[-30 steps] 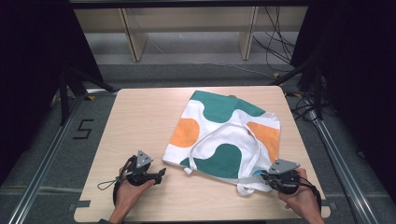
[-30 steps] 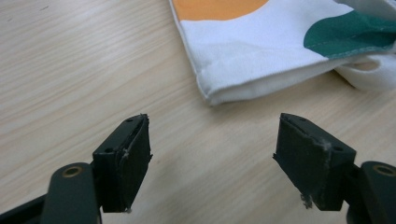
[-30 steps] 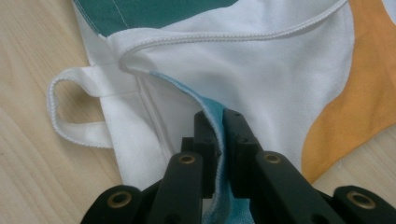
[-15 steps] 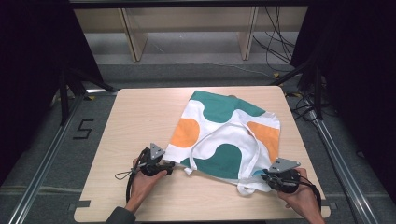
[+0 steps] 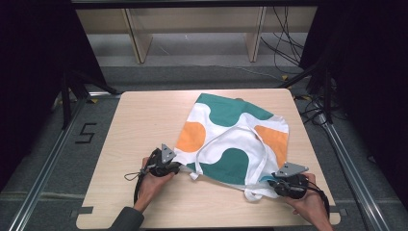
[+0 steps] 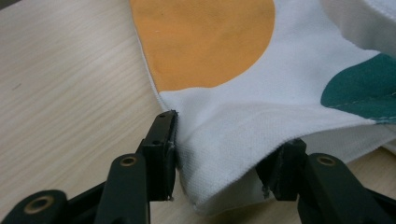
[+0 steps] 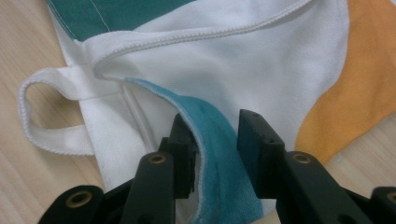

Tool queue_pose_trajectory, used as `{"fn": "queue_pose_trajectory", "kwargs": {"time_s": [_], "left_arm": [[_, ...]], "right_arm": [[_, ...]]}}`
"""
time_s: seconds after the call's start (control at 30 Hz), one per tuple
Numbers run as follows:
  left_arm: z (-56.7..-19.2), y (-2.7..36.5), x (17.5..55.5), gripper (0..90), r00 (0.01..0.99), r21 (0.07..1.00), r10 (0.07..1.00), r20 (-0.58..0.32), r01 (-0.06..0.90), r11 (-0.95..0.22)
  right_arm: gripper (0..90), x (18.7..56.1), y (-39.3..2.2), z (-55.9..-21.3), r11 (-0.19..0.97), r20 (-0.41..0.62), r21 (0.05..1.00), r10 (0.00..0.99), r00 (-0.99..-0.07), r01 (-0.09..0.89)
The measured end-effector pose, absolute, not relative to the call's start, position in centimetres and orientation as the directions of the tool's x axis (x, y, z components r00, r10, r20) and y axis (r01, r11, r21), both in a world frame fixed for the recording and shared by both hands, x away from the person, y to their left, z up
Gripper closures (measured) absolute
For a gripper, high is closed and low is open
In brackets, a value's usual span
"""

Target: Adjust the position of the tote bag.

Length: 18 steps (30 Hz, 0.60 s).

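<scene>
working a patterned cloth bag (image 5: 235,137) that is lying flat on the right half of the pale wooden worktop (image 5: 144,120), white with teal and orange blobs, its white strap (image 5: 226,139) looping across the top face. the left gripper (image 5: 174,168) is sitting at the bag's near-left corner; in the left gripper view the jaws are standing either side of that white corner (image 6: 224,158), the left one touching the cloth edge and the right one at the far fold, and they have just been closing in with the cloth between them, though a firm pinch is not yet showing. the right gripper (image 5: 273,185) is at the near-right corner by the small strap loop (image 7: 51,112); in the right gripper view a teal inner edge (image 7: 219,154) is running up between its jaws, which have just been opening and are now standing slightly apart around it, no longer pressing. judging the step: one corner is being let go while the other is being taken, probably to spread or fold the bag. the next move is calling for the left jaws to finish closing on a single corner without dragging it, and for the right to back clear of the teal edge without snagging the loop. the worktop is standing on dark grey flooring, a "5" marked at its left, metal rails either side, pale shelf uprights and trailing cables behind, black drapes flanking.
</scene>
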<state>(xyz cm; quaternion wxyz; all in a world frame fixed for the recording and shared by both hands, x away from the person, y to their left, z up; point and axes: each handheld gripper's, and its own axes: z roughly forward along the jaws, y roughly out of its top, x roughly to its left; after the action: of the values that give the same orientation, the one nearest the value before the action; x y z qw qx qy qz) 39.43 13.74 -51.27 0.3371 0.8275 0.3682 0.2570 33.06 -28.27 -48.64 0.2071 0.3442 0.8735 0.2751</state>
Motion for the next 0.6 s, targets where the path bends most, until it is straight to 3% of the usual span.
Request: {"fn": "queue_pose_trajectory", "kwargs": {"time_s": [0.03,0.07,0.1,0.23,0.27,0.53,0.6], "left_arm": [[-51.1,13.8,39.3,52.6,0.605,0.748,0.776,0.177,0.43,-0.506],[-51.0,14.0,39.1,70.1,0.595,0.765,0.78,0.195,0.405,-0.5],[-50.8,14.4,38.7,70.2,0.613,0.776,0.774,0.158,0.408,-0.481],[-50.6,14.3,37.5,71.2,0.635,0.745,0.747,0.197,0.398,-0.535],[-50.6,14.3,37.3,71.2,0.652,0.749,0.724,0.226,0.359,-0.556],[-50.2,15.2,33.6,70.3,0.691,0.734,0.696,0.197,0.367,-0.572],[-49.9,15.4,32.7,66.7,0.69,0.726,0.691,0.218,0.359,-0.587]], "right_arm": [[66.9,33.1,-28.3,-48.6,0.613,-0.18,0.622,0.718,-0.673,0.487],[66.2,33.1,-28.5,-48.6,0.62,-0.193,0.616,0.717,-0.669,0.487],[66.2,33.1,-28.6,-48.6,0.616,-0.193,0.618,0.721,-0.665,0.488],[67.8,33.2,-28.8,-48.7,0.612,-0.191,0.62,0.725,-0.661,0.491],[69.5,33.3,-28.8,-48.8,0.625,-0.204,0.612,0.717,-0.667,0.484],[73.2,33.4,-28.7,-48.8,0.628,-0.201,0.615,0.71,-0.674,0.478],[72.8,33.5,-28.5,-48.8,0.632,-0.204,0.612,0.707,-0.678,0.475]]}}
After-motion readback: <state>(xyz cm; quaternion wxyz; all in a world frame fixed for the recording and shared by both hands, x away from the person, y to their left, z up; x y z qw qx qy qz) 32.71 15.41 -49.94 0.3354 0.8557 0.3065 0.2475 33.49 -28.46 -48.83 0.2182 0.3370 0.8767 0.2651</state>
